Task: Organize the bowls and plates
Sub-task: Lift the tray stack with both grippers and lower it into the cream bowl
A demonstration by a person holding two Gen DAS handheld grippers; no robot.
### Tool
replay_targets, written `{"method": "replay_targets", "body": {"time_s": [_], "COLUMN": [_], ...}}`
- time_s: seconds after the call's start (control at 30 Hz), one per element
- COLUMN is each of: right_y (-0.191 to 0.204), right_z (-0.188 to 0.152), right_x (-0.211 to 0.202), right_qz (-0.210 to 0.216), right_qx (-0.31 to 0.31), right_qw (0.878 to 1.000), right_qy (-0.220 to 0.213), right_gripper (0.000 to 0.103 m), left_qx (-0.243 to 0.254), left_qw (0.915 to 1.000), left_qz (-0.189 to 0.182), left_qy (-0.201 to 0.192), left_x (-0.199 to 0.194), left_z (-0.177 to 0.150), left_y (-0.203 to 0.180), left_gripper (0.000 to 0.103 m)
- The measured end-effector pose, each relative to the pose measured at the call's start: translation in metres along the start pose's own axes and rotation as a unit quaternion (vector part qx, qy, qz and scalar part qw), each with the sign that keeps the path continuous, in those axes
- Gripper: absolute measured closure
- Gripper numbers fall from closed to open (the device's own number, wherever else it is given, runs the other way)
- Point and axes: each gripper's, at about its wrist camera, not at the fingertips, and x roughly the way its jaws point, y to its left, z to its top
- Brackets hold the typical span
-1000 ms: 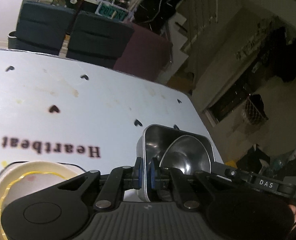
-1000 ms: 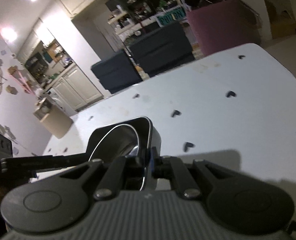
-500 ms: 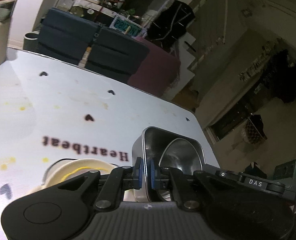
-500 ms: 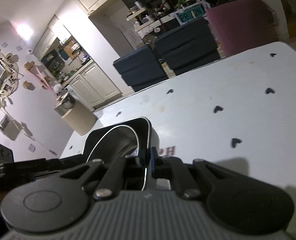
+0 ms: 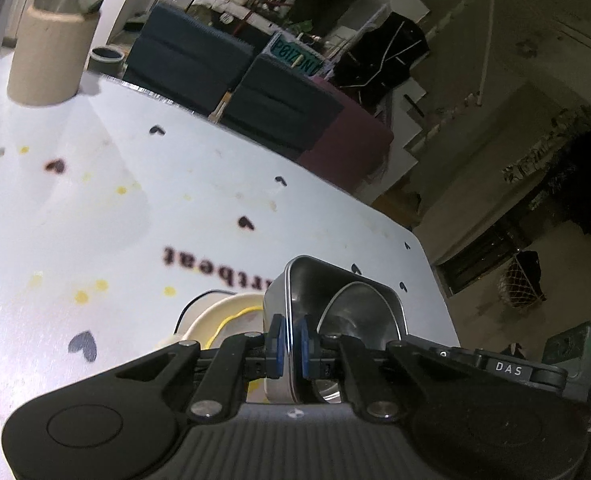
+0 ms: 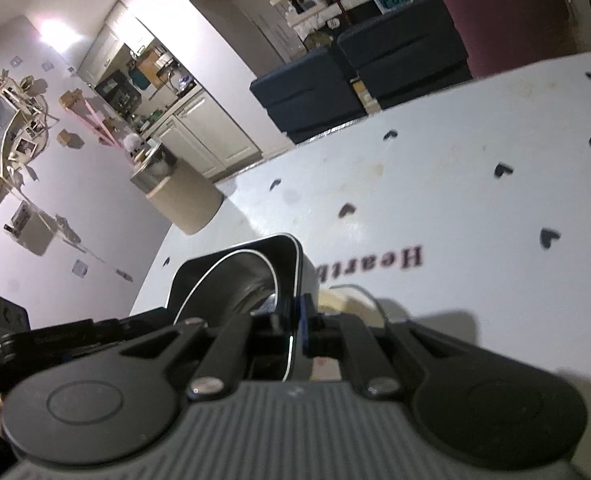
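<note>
Left wrist view: left hand-held gripper (image 5: 290, 341) clamped tight on the near wall of a square steel tray (image 5: 337, 292), blue pads pinching the rim from both sides. Nested inside the tray, a round steel bowl (image 5: 353, 312), tilted. Just left of the tray and partly under it, a cream plate with a yellow ring (image 5: 223, 320). Beyond the tray, a white tabletop (image 5: 135, 200) printed with small dark hearts and the word "Heartbeat"; far past the tray at the tabletop's back edge, a tan lidded jar (image 5: 51, 40). Right wrist view: right hand-held gripper (image 6: 297, 320) shut on the opposite wall of the same tray (image 6: 235, 272), the bowl (image 6: 251, 284) visible within. Just right of the tray, a sliver of the cream plate (image 6: 335, 300). Well beyond the tray, the tan jar (image 6: 179, 196) again. Step in hand, by judgement: carrying the tray with its bowl, held from two sides, above the tabletop near the cream plate. Next move likely calls for keeping both grips level so the bowl stays put, then lowering squarely onto the plate or beside it before loosening either clamp.
</note>
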Motion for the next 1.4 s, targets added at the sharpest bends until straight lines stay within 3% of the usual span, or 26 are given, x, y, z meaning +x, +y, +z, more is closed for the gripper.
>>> {"method": "replay_targets", "body": {"time_s": [0.63,1.4], "right_y": [-0.005,0.002], "right_z": [-0.024,-0.019], "right_x": [0.02,0.034], "right_qz": [-0.053,-0.079], "right_qx": [0.037,0.02], "right_qw": [0.995,0.993], "right_qy": [0.077,0.087], "right_gripper": [0.096,0.096], "left_qx": [-0.005,-0.001], "left_qw": [0.9974,0.9958], "left_qz": [0.022,0.023], "left_qy": [0.068,0.089], "left_x": [0.027,0.042], "left_z": [-0.01,-0.01], "left_y": [0.025,0.035], "left_gripper": [0.095,0.094]}}
